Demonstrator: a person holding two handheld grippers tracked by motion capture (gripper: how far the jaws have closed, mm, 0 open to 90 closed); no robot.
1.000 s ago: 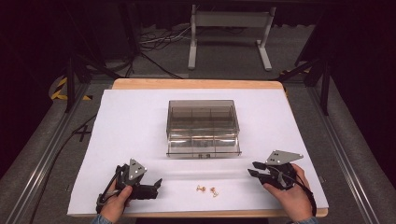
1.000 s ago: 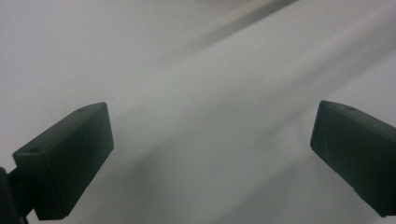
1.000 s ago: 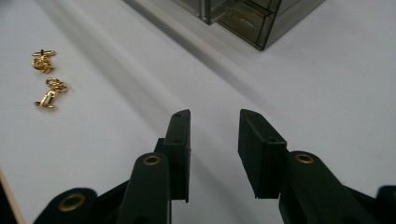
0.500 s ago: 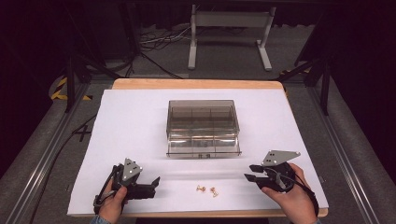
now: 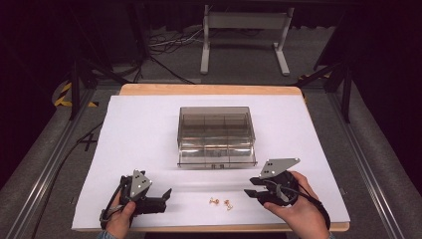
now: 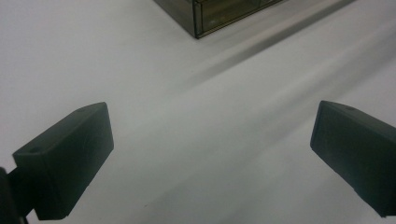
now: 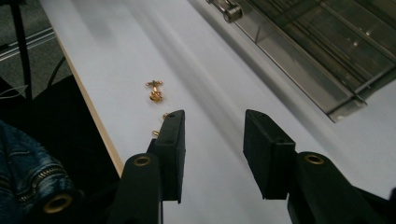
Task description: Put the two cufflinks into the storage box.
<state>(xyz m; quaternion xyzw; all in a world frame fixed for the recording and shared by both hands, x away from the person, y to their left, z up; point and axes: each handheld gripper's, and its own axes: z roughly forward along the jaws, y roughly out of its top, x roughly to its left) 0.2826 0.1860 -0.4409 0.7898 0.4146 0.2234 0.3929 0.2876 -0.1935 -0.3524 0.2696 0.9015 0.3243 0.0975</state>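
The right gripper [image 5: 251,191] had moved nearer the two small gold metal pieces [image 5: 221,202], jaws apart and empty; the left gripper [image 5: 165,198] stayed wide apart.

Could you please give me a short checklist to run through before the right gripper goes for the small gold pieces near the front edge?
1. Right gripper open, nothing between its jaws: ok.
2. Left gripper open, over bare white sheet: ok.
3. Two small gold pieces lying free on the sheet, between the grippers: ok.
4. What the gold pieces are exactly: cannot tell.
5. Clear plastic compartment box set apart from the pieces: ok.
6. Box lid open or shut: cannot tell.
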